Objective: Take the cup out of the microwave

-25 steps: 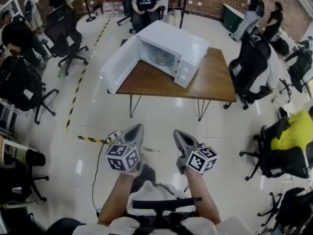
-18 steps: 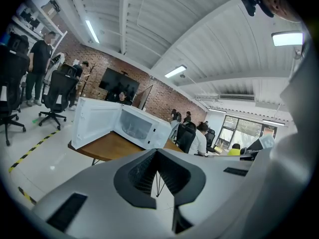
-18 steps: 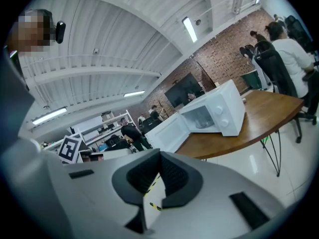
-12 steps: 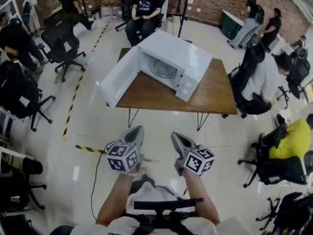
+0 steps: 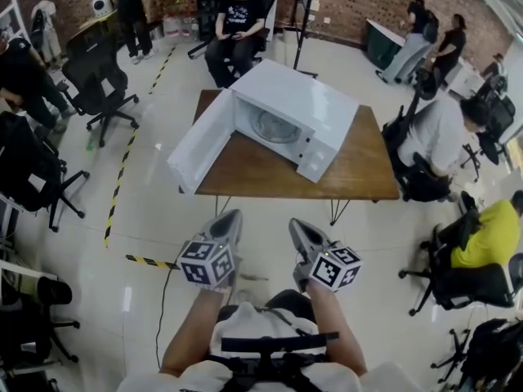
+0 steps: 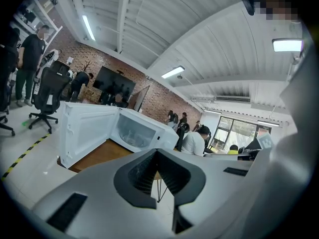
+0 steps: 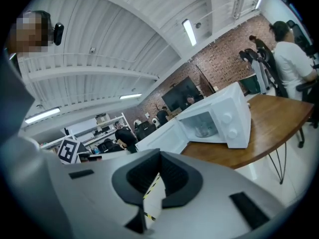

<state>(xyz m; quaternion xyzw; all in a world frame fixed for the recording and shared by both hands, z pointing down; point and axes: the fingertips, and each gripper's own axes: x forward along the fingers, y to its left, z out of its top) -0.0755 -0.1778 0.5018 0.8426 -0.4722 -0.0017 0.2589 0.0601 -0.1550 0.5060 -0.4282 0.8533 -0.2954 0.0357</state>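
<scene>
Starting from the left gripper (image 5: 231,216), the jaws are seen pressed together with nothing between them. The right gripper (image 5: 297,224) is likewise closed and empty. Both are held side by side over the tiled floor (image 5: 147,219), well apart from the near edge of the wooden table (image 5: 359,170). On that table the white microwave (image 5: 306,96) is set toward the far left corner, and its door (image 5: 200,141) is swung wide open past the left edge. The cup (image 7: 202,129) is taken to be the clear, glassy thing made out inside the cavity in the right gripper view, though it cannot be told from the turntable with certainty. The opening of the door can be counted as done. The approach to the table, the reach into the cavity, the grasp and the withdrawal are all judged to be left.
</scene>
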